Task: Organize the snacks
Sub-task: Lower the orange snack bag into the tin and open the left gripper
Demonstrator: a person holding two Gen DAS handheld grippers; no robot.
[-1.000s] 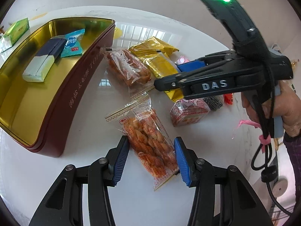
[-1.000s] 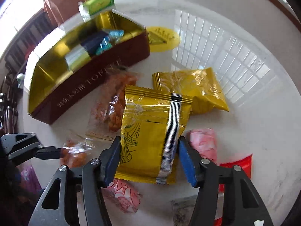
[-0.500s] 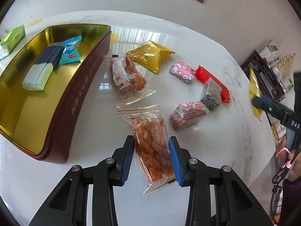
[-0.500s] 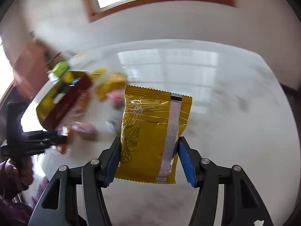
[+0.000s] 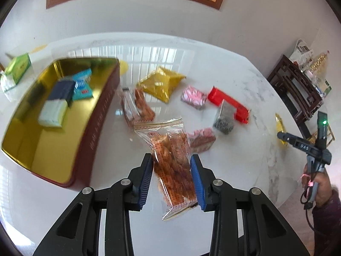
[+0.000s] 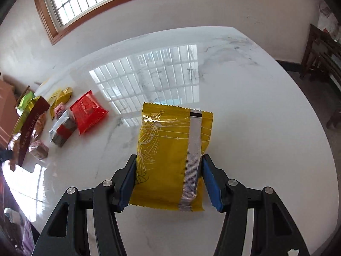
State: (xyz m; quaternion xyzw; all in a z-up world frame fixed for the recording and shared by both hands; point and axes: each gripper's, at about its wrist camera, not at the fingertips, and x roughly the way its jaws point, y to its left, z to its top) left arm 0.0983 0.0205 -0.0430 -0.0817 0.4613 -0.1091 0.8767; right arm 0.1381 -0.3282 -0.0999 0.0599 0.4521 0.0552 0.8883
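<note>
My left gripper [image 5: 171,166] is shut on a clear packet of orange fried snacks [image 5: 172,155] and holds it above the white marble table. My right gripper [image 6: 168,168] is shut on a yellow foil packet [image 6: 170,149], lifted over the table's right side; it also shows far right in the left wrist view [image 5: 283,135]. A gold-lined, maroon tin [image 5: 38,149] at the left holds a blue packet [image 5: 82,85] and a navy-and-white packet [image 5: 57,103].
On the table lie another orange snack packet [image 5: 136,104], a yellow packet [image 5: 161,83], a pink packet [image 5: 194,97], a red packet [image 5: 229,103], a grey packet [image 5: 223,118] and a pink-red packet [image 5: 201,140]. A green box [image 5: 18,69] stands far left. Dark wooden shelves [image 5: 298,91] stand right.
My left gripper has closed on the orange snack packet and lifted it off the table. My right gripper has carried the yellow packet up and away to the right.
</note>
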